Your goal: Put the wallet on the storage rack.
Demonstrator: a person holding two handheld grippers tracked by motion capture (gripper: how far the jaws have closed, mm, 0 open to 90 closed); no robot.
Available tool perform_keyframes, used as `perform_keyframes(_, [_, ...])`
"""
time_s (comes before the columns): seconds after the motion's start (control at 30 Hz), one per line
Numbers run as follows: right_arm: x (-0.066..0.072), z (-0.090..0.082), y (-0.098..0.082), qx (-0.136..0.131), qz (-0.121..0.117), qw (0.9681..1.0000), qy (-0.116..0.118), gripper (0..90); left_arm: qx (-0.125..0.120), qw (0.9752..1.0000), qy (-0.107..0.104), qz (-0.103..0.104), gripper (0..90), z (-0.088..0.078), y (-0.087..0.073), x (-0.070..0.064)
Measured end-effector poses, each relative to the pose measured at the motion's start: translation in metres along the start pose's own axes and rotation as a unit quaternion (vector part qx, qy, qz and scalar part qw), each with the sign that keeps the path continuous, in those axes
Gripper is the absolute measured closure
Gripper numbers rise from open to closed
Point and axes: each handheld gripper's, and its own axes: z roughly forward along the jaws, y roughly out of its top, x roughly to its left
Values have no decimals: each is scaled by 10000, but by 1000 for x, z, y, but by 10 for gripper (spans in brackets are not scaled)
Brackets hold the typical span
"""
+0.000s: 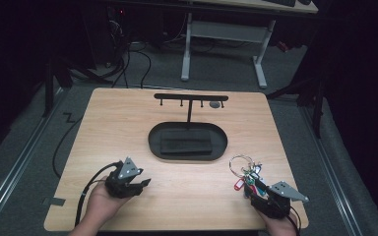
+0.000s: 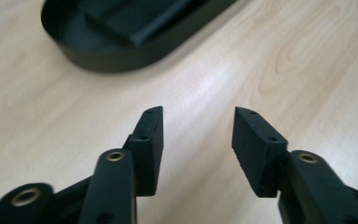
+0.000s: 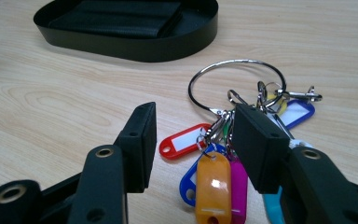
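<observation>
Nearest to us, our right gripper (image 3: pixel 193 135) sits low at the table's (image 1: pixel 103 123) near right corner, jaws about half open around part of the key bunch (image 1: pixel 246 174). The pads press on nothing: the orange tag (image 3: pixel 213 184) and the pink one beside it lie in the gap, while the red tag (image 3: pixel 182 142) pokes out toward the left jaw and the blue ones sit behind the right jaw. The big ring (image 3: pixel 235 84) lies flat on the wood just beyond the jaw tips.

Our left gripper (image 2: pixel 198 123) is at the near left, well apart from the keys, jaws half open over bare wood with nothing between them.

Farther off, mid-table, sits the black oval tray (image 1: pixel 152 140) with a dark pad (image 1: pixel 186 145) in it, and behind it the T-shaped stand (image 1: pixel 191 98) with its row of small hooks.

We judge the step to be picking up the bunch, probably to hang it by the ring. To do it well, we should grip the tags close to their clips, or the ring itself, rather than the slippery tag ends, so the bunch hangs steady. Close squarely, then lift straight up so that the ring drops free and faces the hooks.
</observation>
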Motion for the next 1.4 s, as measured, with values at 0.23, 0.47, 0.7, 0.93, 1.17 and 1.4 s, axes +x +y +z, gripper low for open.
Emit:
perform_keyframes(0.23, [6,0,0,71,-148,9999,-2,531,-79,9996,199,-188,378,0,-37,4])
perform_keyframes(0.47, [8,3,-1,157,-164,9997,-67,518,-620,9970,202,-413,342,-18,-45,18])
perform_keyframes(0.7, [12,10,2,426,-309,9985,-158,480,-428,9984,218,-285,324,-14,-54,18])
perform_keyframes(0.93, [21,21,15,819,-486,9953,-199,411,-677,9974,125,-208,312,-15,-50,16])
perform_keyframes(1.17, [28,28,27,1351,-730,9878,-258,410,-579,9979,51,-287,319,-12,-50,16])
perform_keyframes(1.4, [24,35,43,1989,-1014,9743,-309,403,-461,9989,25,-122,308,-6,-47,11])
